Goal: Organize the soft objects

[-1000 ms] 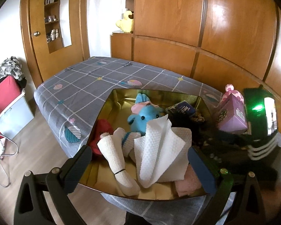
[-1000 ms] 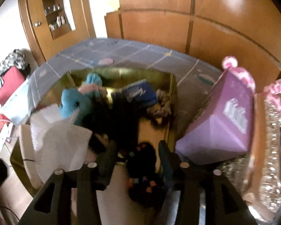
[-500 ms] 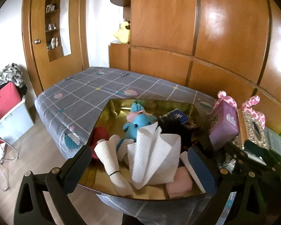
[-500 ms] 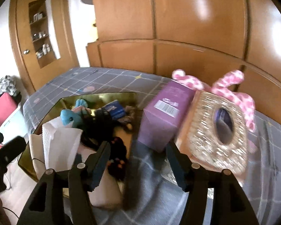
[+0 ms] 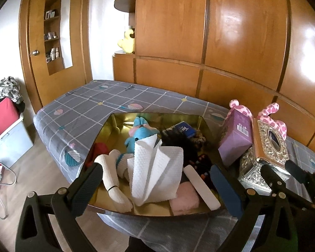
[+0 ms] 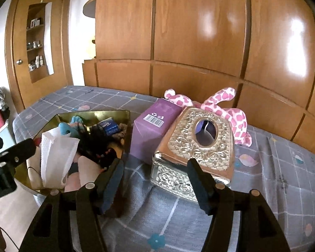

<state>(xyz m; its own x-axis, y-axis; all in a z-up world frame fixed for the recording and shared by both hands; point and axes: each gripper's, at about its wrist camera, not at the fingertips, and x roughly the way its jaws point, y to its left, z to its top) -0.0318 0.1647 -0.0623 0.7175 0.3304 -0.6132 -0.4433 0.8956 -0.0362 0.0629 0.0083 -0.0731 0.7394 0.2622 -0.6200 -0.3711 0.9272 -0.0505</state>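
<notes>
Both cams ride on handheld tongs and look forward and down along the fingers. The left one sits close over the near edge of the gold tray (image 5: 107, 126), facing the wooden wardrobe wall (image 5: 231, 31). The right one hangs further right, close to the silver tissue box (image 6: 191, 147). Both catch the tray, purple box (image 5: 237, 140) and bed (image 5: 90, 109).

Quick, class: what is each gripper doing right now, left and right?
Left gripper: open, holding nothing, above the gold tray.
Right gripper: open and empty, jaws just opened wider.
</notes>
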